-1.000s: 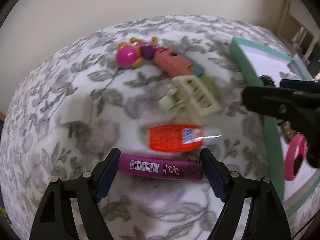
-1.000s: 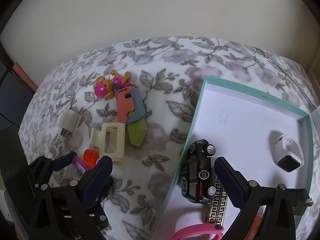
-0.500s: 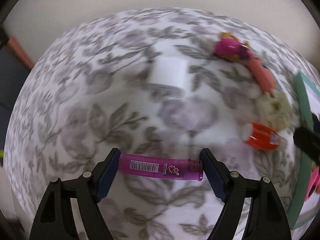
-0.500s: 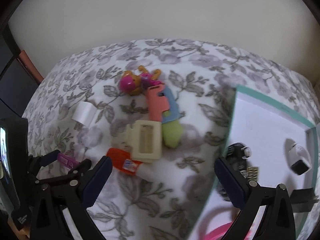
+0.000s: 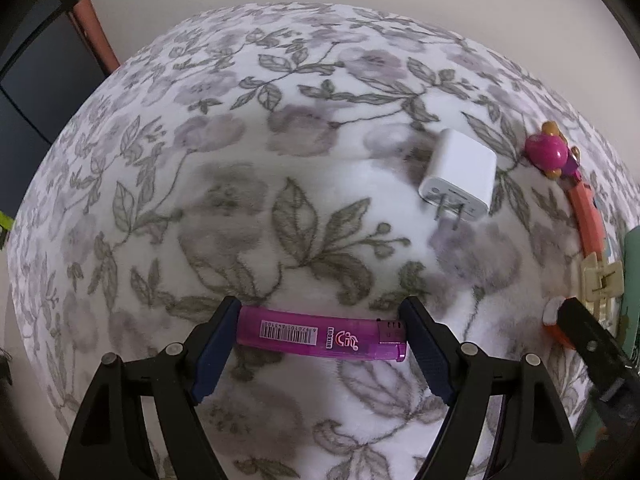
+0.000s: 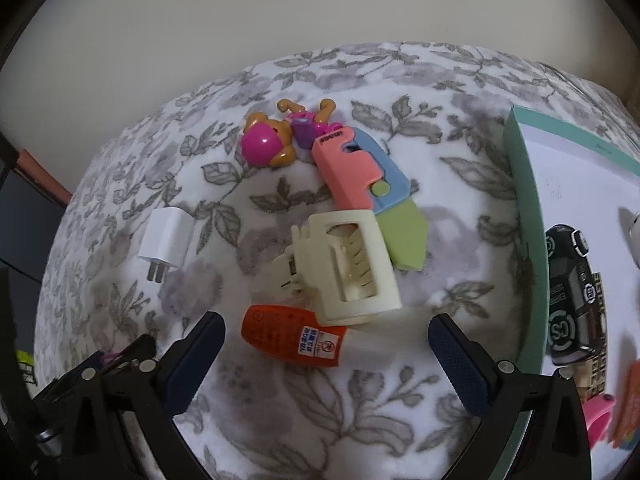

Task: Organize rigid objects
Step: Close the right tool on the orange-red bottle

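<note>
The left gripper (image 5: 320, 334) has two matte black plastic arms, each cut with a triangular opening and tipped by a ribbed navy-blue pad (image 5: 211, 350). A round silver screw head sits beside each pad. The right gripper (image 6: 326, 356) is built alike: black arms, navy pads (image 6: 460, 364), silver screws.

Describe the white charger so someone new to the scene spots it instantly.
On the floral blanket, look left of the toy pile, away from the teal box. The white charger lies alone there: a plain white cube with two metal prongs, the only colourless item.
</note>
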{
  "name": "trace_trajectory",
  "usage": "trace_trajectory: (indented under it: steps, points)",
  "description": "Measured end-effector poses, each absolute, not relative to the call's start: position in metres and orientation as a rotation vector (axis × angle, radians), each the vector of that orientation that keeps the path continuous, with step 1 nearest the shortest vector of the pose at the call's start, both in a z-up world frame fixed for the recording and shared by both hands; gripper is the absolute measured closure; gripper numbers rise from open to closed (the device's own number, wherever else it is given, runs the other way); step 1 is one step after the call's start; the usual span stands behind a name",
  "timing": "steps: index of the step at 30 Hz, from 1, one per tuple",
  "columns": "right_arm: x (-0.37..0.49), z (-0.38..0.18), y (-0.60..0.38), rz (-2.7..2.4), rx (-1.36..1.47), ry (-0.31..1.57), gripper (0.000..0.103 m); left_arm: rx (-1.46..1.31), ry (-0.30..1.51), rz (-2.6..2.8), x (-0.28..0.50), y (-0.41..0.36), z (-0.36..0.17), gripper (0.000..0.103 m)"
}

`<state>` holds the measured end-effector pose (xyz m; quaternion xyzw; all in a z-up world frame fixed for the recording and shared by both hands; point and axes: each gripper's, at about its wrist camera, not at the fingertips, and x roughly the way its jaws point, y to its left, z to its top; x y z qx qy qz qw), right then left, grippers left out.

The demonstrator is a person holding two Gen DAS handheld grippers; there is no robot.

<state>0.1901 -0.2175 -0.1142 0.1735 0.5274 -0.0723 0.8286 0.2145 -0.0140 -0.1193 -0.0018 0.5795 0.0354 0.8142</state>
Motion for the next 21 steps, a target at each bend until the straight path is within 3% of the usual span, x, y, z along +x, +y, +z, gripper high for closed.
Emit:
trace_trajectory:
  steps: [3, 11, 21]
  points:
    - [0.192, -0.117, -0.211, -0.192, 0.329, 1.104, 0.001, -0.01, 1.235, 0.071, 0.213, -0.01, -0.119, 0.021]
    - [0.19, -0.116, -0.202, -0.221, 0.292, 1.1, 0.024, -0.014, 1.232, 0.068, 0.213, -0.009, -0.12, 0.021]
    - [0.187, -0.111, -0.207, -0.184, 0.355, 1.111, 0.024, 0.009, 1.225, 0.079, 0.211, -0.013, -0.116, 0.021]
